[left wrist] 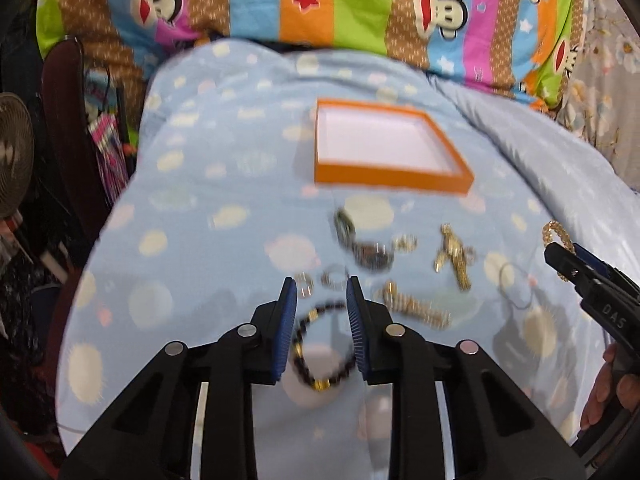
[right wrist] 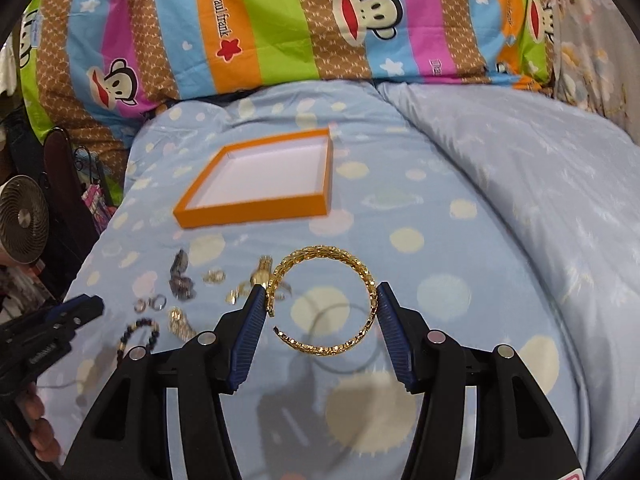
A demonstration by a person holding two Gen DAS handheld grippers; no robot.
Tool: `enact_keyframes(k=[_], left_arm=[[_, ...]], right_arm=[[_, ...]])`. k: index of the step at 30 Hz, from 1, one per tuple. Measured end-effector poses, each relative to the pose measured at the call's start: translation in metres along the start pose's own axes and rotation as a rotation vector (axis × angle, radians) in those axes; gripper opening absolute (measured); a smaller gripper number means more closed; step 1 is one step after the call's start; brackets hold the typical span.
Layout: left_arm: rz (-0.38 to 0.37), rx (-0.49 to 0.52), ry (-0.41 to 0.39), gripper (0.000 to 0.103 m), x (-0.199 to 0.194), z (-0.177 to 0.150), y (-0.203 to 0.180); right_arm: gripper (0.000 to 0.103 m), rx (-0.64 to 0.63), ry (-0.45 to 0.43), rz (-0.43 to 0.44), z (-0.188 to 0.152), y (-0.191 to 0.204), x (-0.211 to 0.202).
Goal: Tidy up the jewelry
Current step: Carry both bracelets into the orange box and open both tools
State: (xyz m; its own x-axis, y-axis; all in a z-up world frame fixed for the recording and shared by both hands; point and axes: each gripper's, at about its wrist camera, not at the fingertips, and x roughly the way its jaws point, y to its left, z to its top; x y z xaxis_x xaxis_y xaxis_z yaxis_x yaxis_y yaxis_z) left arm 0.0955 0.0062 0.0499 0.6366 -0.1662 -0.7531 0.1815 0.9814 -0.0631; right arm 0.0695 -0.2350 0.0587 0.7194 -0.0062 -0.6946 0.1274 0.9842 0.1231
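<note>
An orange-rimmed tray with a white, empty floor lies on the blue spotted blanket; it also shows in the right wrist view. My right gripper is shut on a gold open bangle, held above the blanket; the bangle also shows in the left wrist view. My left gripper is open, its fingers on either side of a dark beaded bracelet lying on the blanket. Watches, rings and a gold chain lie scattered between the grippers and the tray.
A striped cartoon-monkey pillow lies behind the tray. The bed's left edge drops to a fan and clutter. A thin wire bangle lies under the right gripper. A plain blue quilt rises on the right.
</note>
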Motion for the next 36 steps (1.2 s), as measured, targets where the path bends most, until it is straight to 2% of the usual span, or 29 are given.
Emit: enact_keyframes(k=[1, 2, 3, 5, 10, 11, 13, 16, 18, 19, 20, 27, 32, 36], left_arm=[[-0.002, 0.006, -0.001, 0.026, -0.002, 0.003, 0.001], [0.001, 0.011, 0.007, 0.040, -0.003, 0.003, 0.003], [0.003, 0.011, 0.012, 0.068, -0.004, 0.000, 0.004], [0.014, 0.003, 0.001, 0.087, -0.002, -0.013, 0.005], [0.036, 0.034, 0.087, 0.087, 0.030, -0.038, -0.006], [0.039, 0.039, 0.104, 0.085, 0.037, -0.041, -0.008], [0.044, 0.049, 0.141, 0.072, 0.051, -0.048, -0.012], [0.048, 0.050, 0.117, 0.062, 0.052, -0.051, -0.014], [0.038, 0.052, 0.103, 0.033, 0.051, -0.052, -0.015], [0.036, 0.050, 0.101, 0.027, 0.050, -0.052, -0.015], [0.022, 0.050, 0.102, 0.015, 0.049, -0.052, -0.014], [-0.064, 0.025, 0.105, 0.015, 0.038, -0.051, -0.012], [-0.086, 0.036, 0.046, 0.015, 0.014, -0.041, -0.017], [-0.092, 0.061, -0.023, 0.015, -0.013, -0.021, -0.023]], right_arm=[[0.055, -0.002, -0.008, 0.002, 0.003, 0.001, -0.002], [0.055, -0.005, -0.017, 0.006, 0.003, 0.002, -0.004], [0.055, -0.009, -0.020, 0.005, 0.002, 0.004, -0.005], [0.055, -0.008, -0.009, 0.007, -0.005, 0.005, -0.003], [0.055, 0.028, 0.045, 0.034, -0.020, 0.004, 0.009], [0.055, 0.027, 0.049, 0.033, -0.021, 0.005, 0.010], [0.055, 0.021, 0.048, 0.027, -0.022, 0.006, 0.009], [0.055, 0.027, 0.042, 0.019, -0.022, 0.005, 0.006], [0.055, 0.035, 0.039, 0.017, -0.021, 0.003, 0.006], [0.055, 0.036, 0.038, 0.015, -0.021, 0.002, 0.006], [0.055, 0.036, 0.039, 0.013, -0.021, 0.002, 0.007], [0.055, 0.045, 0.039, 0.019, -0.020, 0.001, 0.006], [0.055, 0.046, 0.020, 0.027, -0.015, 0.001, -0.002], [0.055, 0.052, -0.009, 0.075, 0.004, 0.000, -0.014]])
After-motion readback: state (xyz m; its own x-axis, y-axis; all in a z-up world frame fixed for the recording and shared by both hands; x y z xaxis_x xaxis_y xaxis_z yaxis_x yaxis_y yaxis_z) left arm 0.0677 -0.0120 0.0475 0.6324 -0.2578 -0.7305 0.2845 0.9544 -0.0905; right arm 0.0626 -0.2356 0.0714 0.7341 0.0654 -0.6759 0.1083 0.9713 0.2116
